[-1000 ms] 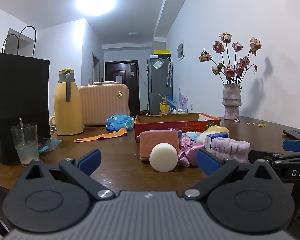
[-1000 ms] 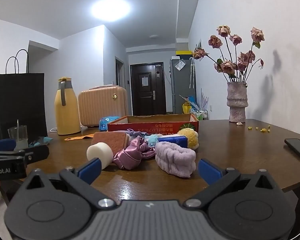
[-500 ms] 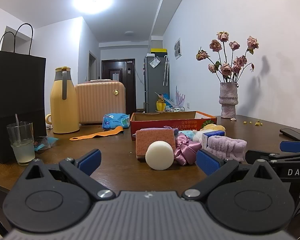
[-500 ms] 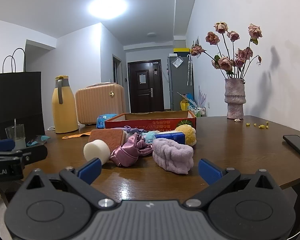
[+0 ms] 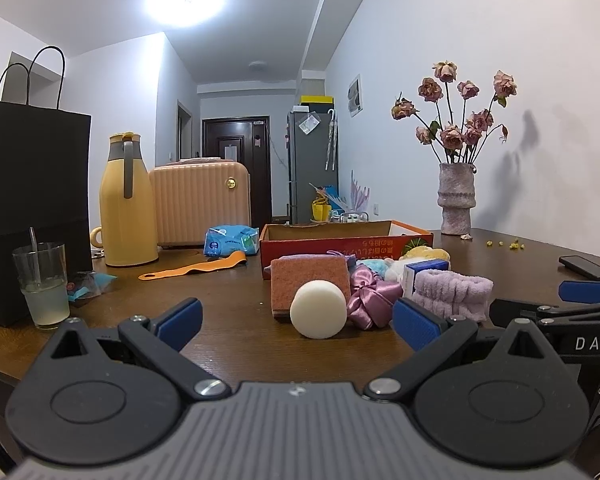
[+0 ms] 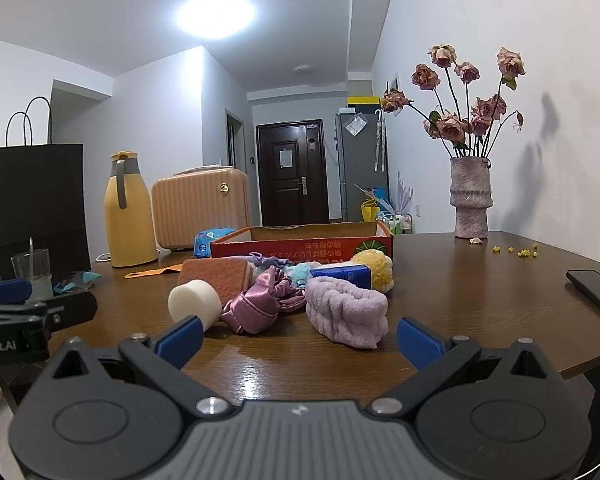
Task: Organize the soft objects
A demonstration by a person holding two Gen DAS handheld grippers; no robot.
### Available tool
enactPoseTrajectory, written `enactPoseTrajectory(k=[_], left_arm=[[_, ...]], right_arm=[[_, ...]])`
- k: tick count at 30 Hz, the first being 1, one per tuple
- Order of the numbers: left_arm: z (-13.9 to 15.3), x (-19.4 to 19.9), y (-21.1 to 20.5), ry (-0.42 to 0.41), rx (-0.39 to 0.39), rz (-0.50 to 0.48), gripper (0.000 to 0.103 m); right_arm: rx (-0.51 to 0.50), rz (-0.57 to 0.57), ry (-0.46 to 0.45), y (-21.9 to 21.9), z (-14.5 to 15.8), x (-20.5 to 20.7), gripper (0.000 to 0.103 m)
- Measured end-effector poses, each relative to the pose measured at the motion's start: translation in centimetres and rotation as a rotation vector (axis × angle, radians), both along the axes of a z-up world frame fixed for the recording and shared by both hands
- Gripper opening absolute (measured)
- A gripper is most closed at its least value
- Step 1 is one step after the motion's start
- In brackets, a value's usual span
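A pile of soft things lies on the brown table in front of a red cardboard box. It holds a white round sponge, an orange scouring pad, a pink satin scrunchie, a lilac towel headband, a yellow puff and a blue-white pack. My left gripper is open, short of the white sponge. My right gripper is open, short of the headband. Neither holds anything.
A glass with a straw, a black paper bag, a yellow jug, a peach case, a blue wipes pack and an orange strap stand left. A flower vase and a phone are right.
Both views have shifted slightly, with the pile sitting a little lower and closer in the left wrist view. Both grippers stay open and nothing on the table has moved.
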State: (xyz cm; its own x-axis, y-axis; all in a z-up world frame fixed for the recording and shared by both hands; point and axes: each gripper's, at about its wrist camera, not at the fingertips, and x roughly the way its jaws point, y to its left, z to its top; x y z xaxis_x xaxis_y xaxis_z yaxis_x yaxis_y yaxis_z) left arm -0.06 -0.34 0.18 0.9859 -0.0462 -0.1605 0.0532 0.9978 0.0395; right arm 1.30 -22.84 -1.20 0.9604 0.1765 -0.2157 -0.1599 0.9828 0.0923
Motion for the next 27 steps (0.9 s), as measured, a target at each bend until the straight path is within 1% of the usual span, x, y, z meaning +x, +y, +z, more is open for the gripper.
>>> enactPoseTrajectory(k=[27], left_arm=[[0.00, -0.22, -0.14, -0.008, 0.009, -0.005, 0.103]], right_arm=[[0.001, -0.003, 0.008, -0.15, -0.22, 0.30, 0.103]])
